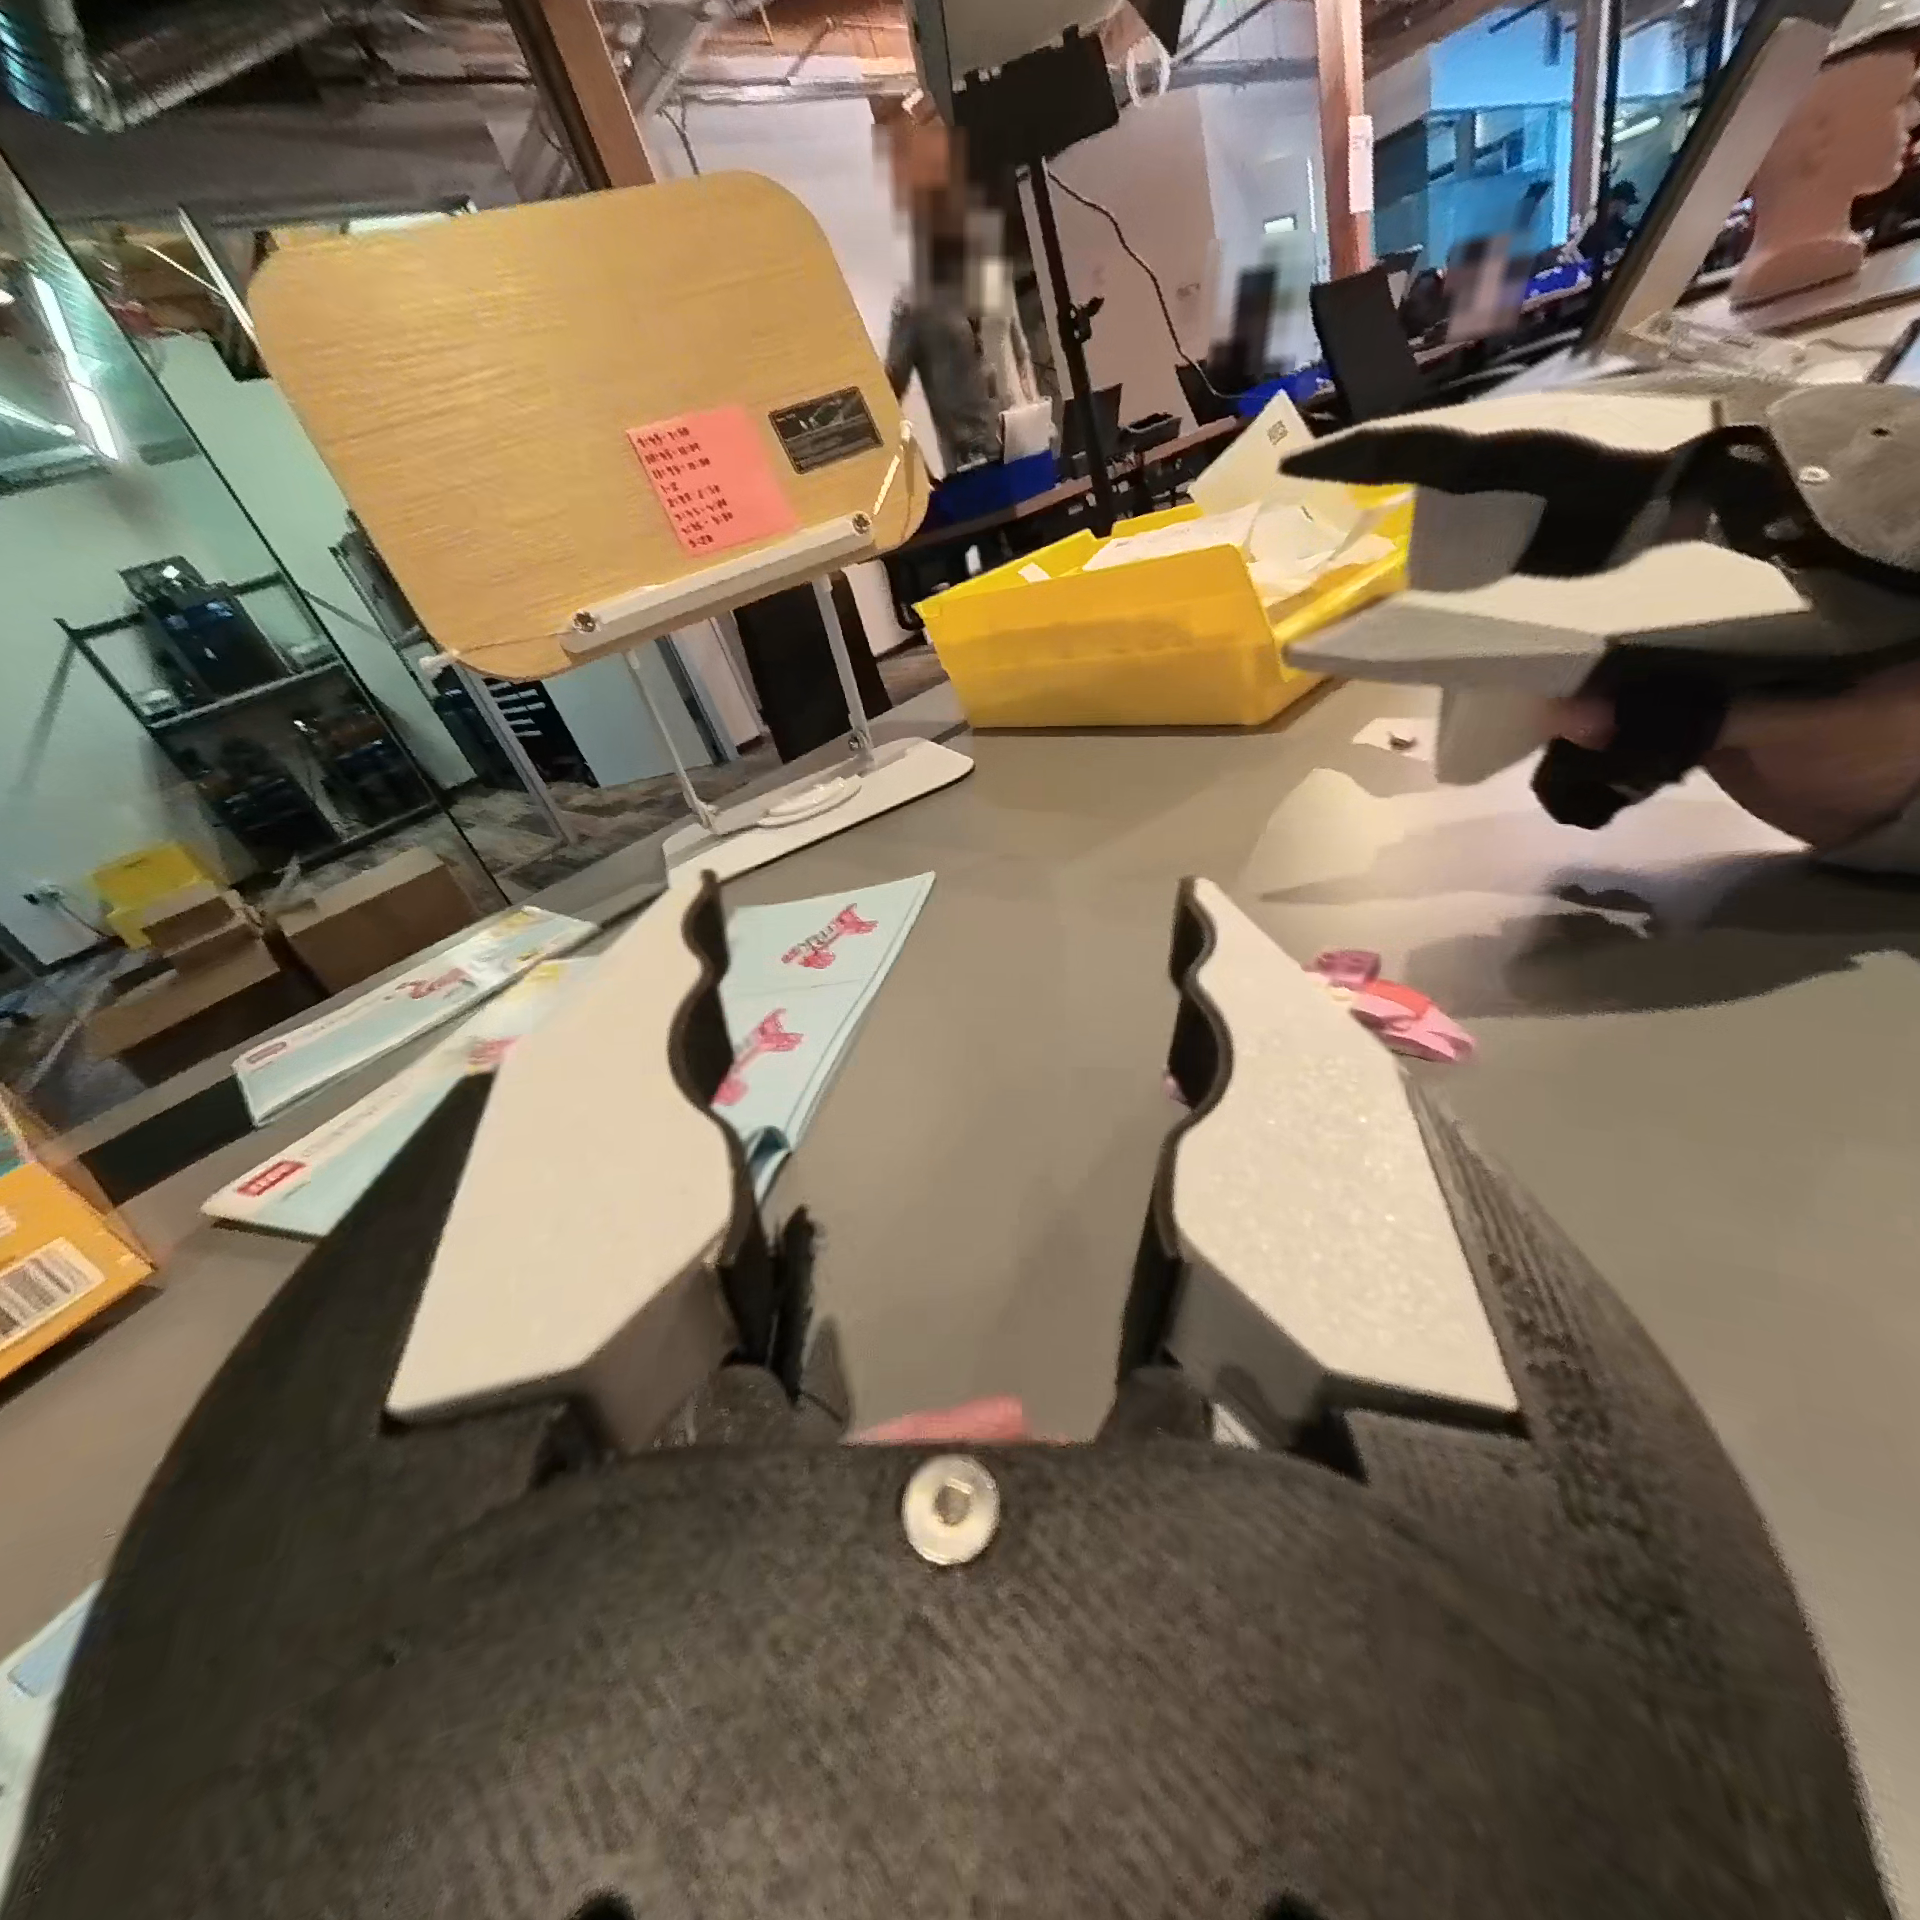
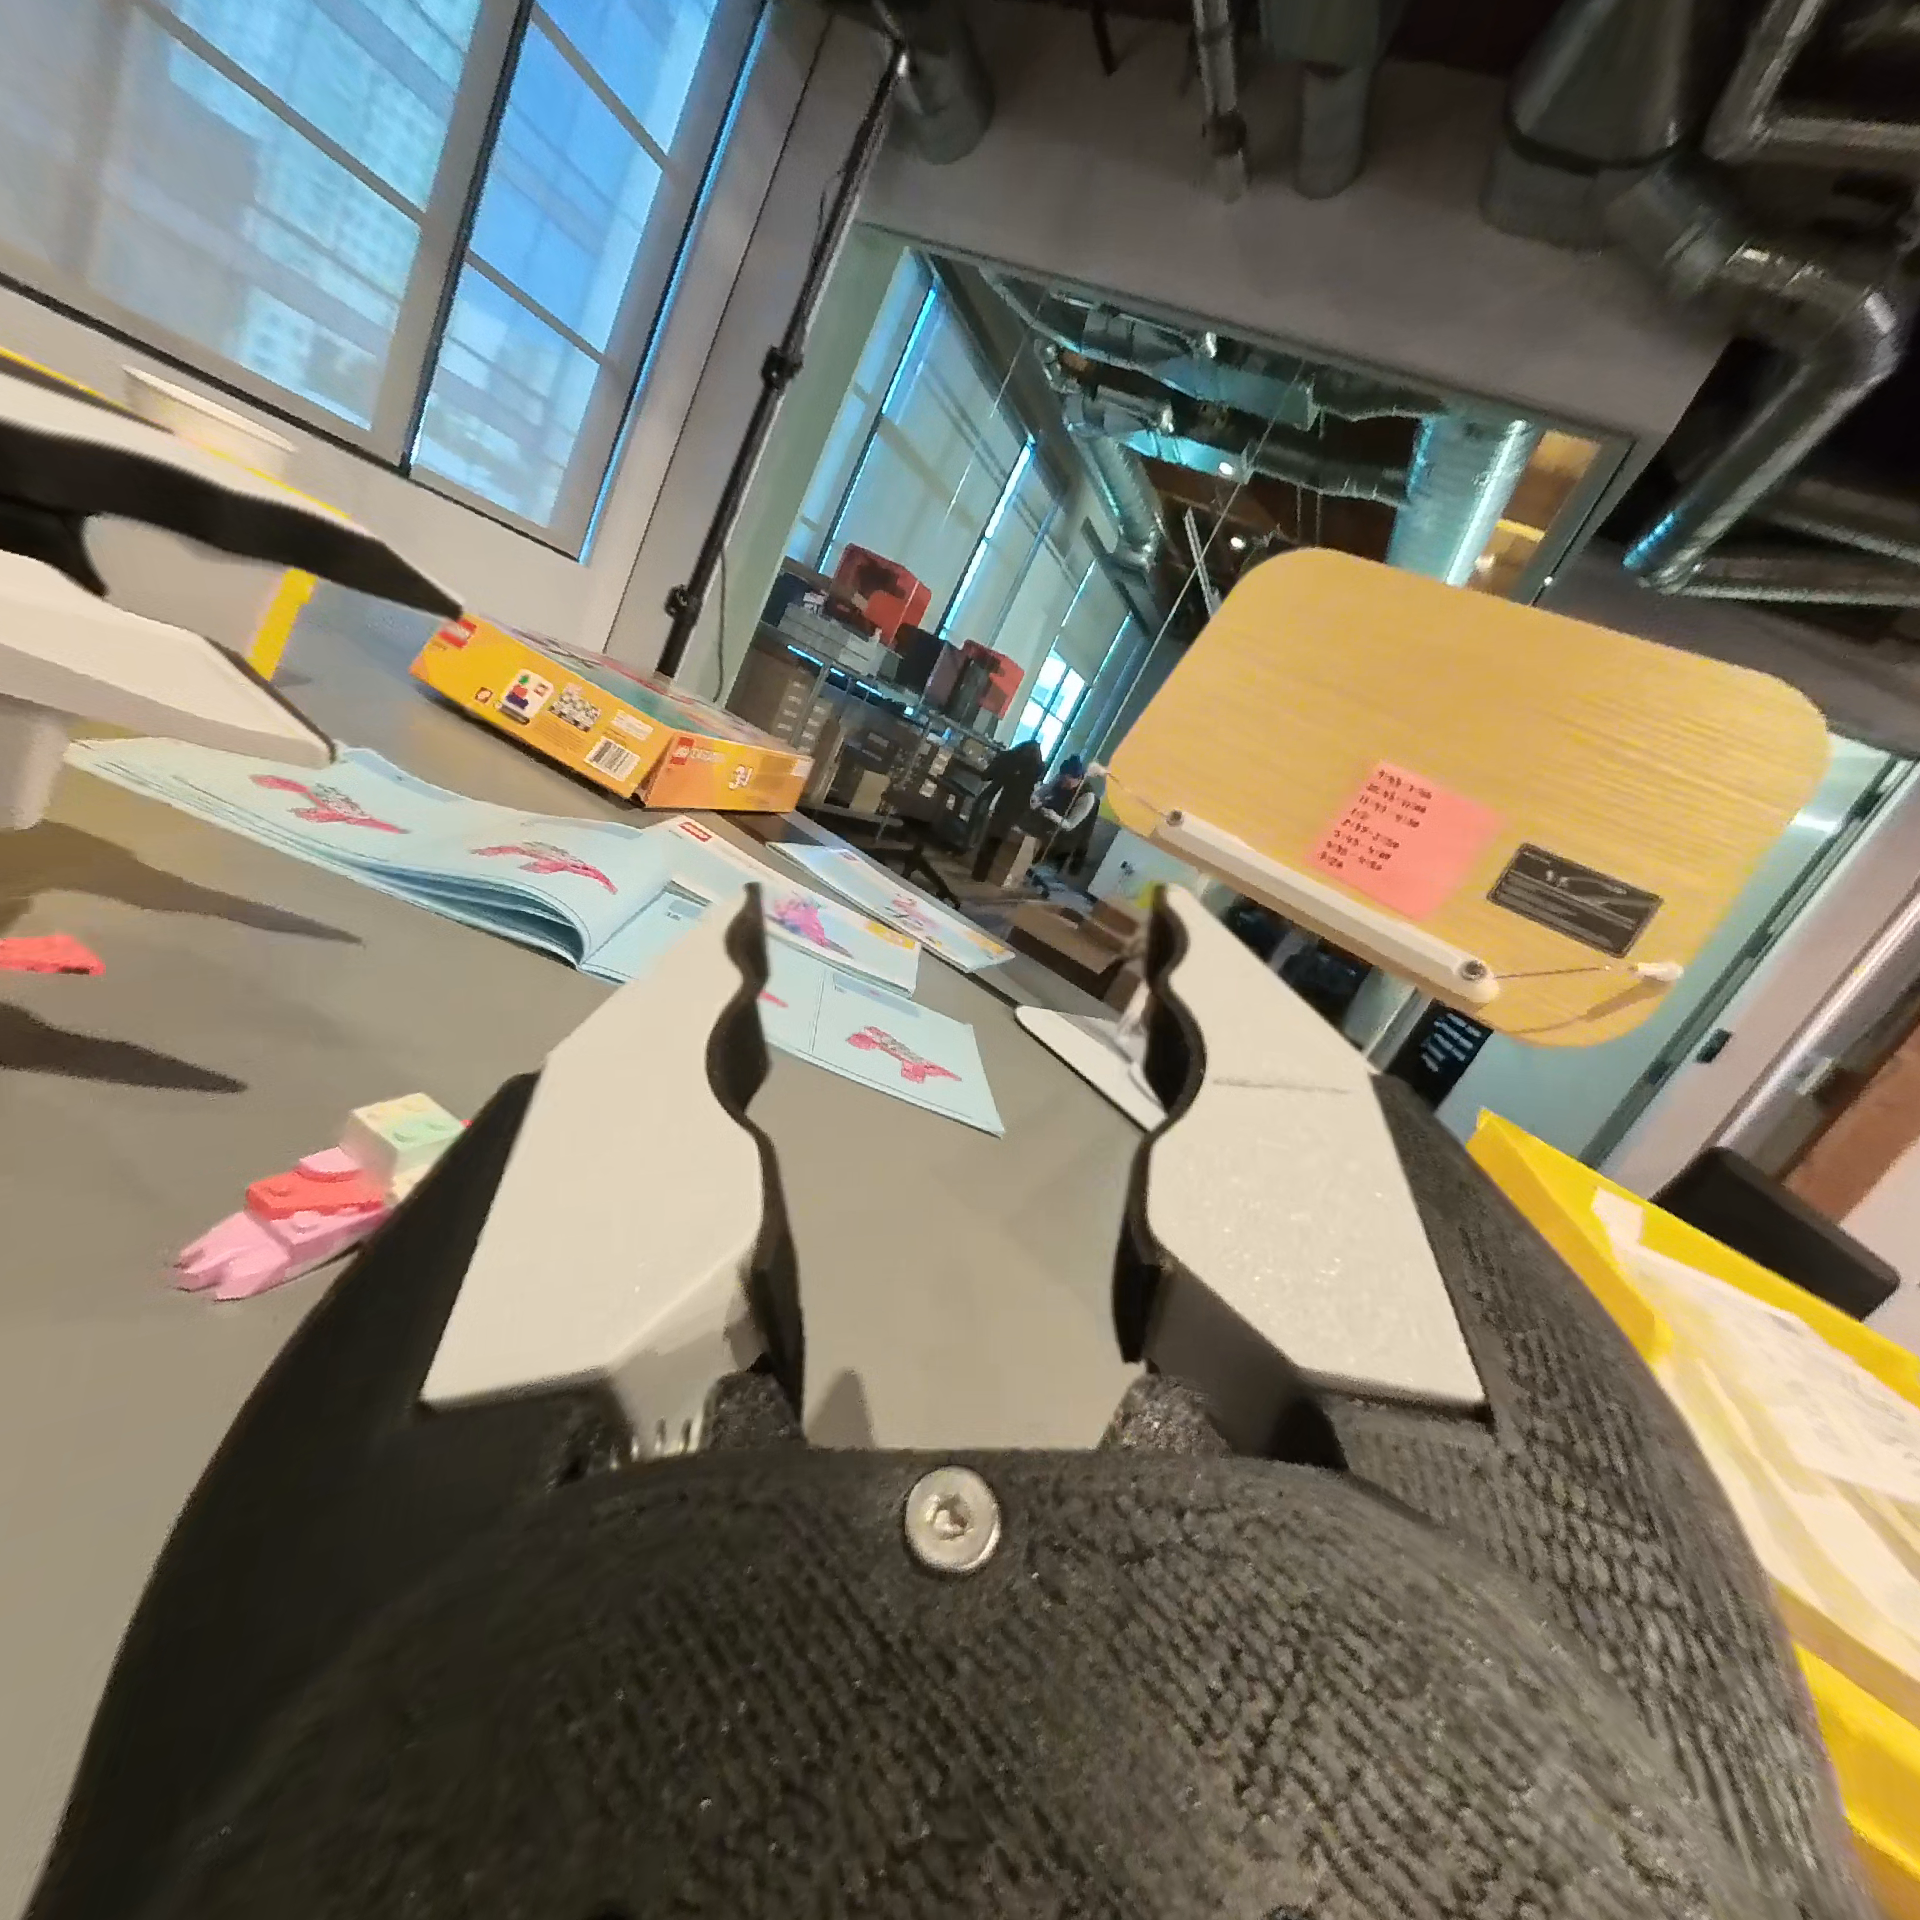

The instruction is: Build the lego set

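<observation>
My left gripper [image 1: 948, 914] is open and empty above the grey table. A small pink lego build [image 1: 1392, 1003] lies on the table just right of its right finger. In the right wrist view the same pink and white build [image 2: 312, 1205] lies left of my open, empty right gripper [image 2: 951, 925]. A loose red piece [image 2: 47, 954] lies farther left. The right gripper also shows in the left wrist view [image 1: 1299, 561], raised at the right, held by a hand. The left gripper shows at the left edge of the right wrist view [image 2: 395, 675]. Open light-blue instruction booklets [image 1: 800, 997] [image 2: 499, 862] lie ahead.
A wooden book stand [image 1: 582, 416] [image 2: 1455, 790] on a white base stands at the table's far side. A yellow bin [image 1: 1132, 634] [image 2: 1766, 1455] holds paper bags. An orange lego box [image 2: 613, 727] [image 1: 52, 1257] lies beyond the booklets. A glass wall lies behind the table edge.
</observation>
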### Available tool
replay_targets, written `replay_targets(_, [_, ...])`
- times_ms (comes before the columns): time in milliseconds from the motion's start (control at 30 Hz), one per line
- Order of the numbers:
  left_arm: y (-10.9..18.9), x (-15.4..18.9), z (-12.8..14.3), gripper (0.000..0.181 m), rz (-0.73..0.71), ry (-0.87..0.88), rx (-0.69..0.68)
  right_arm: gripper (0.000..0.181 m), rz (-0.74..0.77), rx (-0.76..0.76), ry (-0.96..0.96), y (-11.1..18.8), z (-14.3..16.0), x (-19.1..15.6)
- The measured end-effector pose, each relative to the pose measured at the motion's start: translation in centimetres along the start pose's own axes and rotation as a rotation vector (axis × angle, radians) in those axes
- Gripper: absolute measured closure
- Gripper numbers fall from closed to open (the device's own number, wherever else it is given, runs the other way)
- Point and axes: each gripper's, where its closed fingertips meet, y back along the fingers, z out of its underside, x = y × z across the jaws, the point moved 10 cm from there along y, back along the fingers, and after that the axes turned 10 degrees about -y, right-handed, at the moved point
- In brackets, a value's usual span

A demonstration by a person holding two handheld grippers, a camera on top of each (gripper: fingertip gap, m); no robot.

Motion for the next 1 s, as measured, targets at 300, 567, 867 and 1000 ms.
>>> replay_targets(300, [0.1, -0.4, 0.1, 0.052, -0.113, -0.054, 0.074, 0.048, 0.138, -0.031, 0.095, 0.1, 0.0, 0.2])
replay_targets(567, [-0.2, -0.7, 0.7, 0.053, -0.092, 0.010, 0.027, 0.050, 0.200, -0.160, 0.075, -0.4, 1.5, 1.2])
replay_targets(867, [-0.1, -0.7, 0.6, 0.056, -0.088, 0.011, 0.023, 0.058, 0.178, -0.176, 0.102, -0.5, 1.6, 0.9])
replay_targets(1000, [-0.1, -0.7, 0.7, 0.057, -0.096, 0.016, 0.019, 0.063, 0.184, -0.172, 0.082, -0.3, 1.5, 1.0])
